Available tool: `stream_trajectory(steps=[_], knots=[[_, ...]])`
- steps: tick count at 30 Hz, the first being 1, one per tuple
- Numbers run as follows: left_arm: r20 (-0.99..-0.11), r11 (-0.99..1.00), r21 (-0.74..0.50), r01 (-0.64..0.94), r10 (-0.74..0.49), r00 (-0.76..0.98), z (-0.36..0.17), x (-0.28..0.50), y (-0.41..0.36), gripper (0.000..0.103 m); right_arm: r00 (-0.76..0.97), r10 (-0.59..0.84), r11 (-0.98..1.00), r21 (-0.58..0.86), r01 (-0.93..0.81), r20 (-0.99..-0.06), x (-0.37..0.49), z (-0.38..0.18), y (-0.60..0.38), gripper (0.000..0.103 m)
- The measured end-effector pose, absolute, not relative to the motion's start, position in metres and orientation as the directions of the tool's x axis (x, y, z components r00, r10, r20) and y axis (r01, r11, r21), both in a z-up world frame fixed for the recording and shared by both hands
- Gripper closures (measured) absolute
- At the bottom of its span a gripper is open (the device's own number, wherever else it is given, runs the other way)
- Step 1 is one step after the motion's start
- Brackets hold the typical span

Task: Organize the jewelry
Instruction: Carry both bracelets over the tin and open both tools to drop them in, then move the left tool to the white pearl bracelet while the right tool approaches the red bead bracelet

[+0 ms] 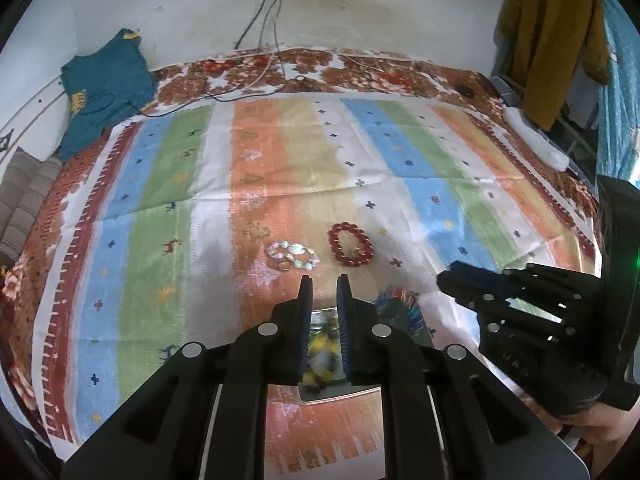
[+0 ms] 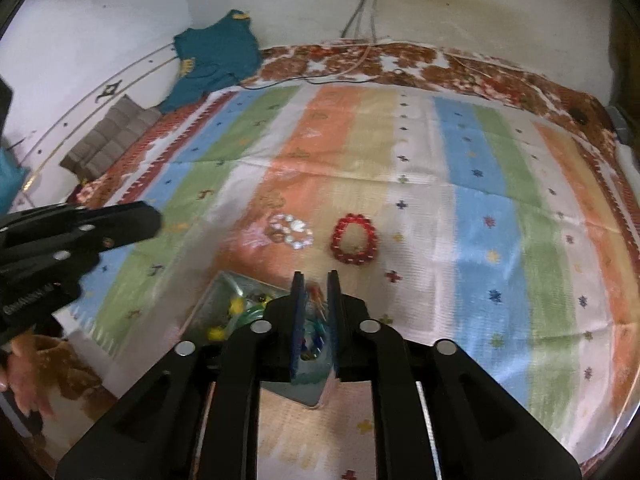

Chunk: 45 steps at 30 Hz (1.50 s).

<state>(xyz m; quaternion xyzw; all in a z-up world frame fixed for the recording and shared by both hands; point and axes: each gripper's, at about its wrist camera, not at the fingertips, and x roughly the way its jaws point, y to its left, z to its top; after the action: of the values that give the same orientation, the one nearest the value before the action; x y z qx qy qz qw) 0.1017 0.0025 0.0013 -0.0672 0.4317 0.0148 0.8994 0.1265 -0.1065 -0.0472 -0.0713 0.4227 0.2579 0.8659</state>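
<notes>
From the left wrist camera, the left tool hangs over the striped multicoloured bedspread, its two blue-padded fingers a narrow gap apart and gripping nothing. Below them sits a clear rectangular tray of small colourful trinkets. Just ahead lie a white-and-silver stone bracelet and, beside it but apart, a dark red beaded bracelet. The right tool shows at the right edge; its fingers seem together, though I cannot tell for certain.

From the right wrist camera, the right tool also stands slightly parted and empty above the tray. The pale bracelet and red bracelet lie beyond its tips. The left tool enters from the left.
</notes>
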Motion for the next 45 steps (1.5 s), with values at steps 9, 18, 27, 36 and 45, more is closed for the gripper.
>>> stream_trajectory(steps=[9,18,27,36,45], knots=[[-0.792,0.987,-0.106,-0.124,-0.009,0.610,-0.005,0.109,0.013,0.074,0.508,0.322,0.890,0.072,-0.451,-0.799,0.145,-0.057,-0.112,0.063],[-0.820,0.977,-0.090,-0.194,0.038,0.571,-0.020,0.131,0.033,0.053,0.498,0.249,0.912,0.028,-0.410,-0.831,0.170,-0.070,-0.110,0.049],[-0.831,0.981,-0.060,-0.183,0.053,0.553,-0.026,0.163,0.041,0.040,0.481,0.225,0.922,0.025,-0.386,-0.848,0.192,-0.076,-0.107,0.036],[-0.865,0.980,-0.013,-0.197,0.088,0.495,-0.053,0.190,0.051,0.039,0.454,0.199,0.923,0.010,-0.385,-0.869,0.218,-0.090,-0.099,0.035],[-0.887,0.979,0.000,-0.203,0.094,0.451,-0.072,0.211,0.054,0.038,0.451,0.169,0.924,-0.019,-0.382,-0.876,0.238,-0.102,-0.091,0.032]])
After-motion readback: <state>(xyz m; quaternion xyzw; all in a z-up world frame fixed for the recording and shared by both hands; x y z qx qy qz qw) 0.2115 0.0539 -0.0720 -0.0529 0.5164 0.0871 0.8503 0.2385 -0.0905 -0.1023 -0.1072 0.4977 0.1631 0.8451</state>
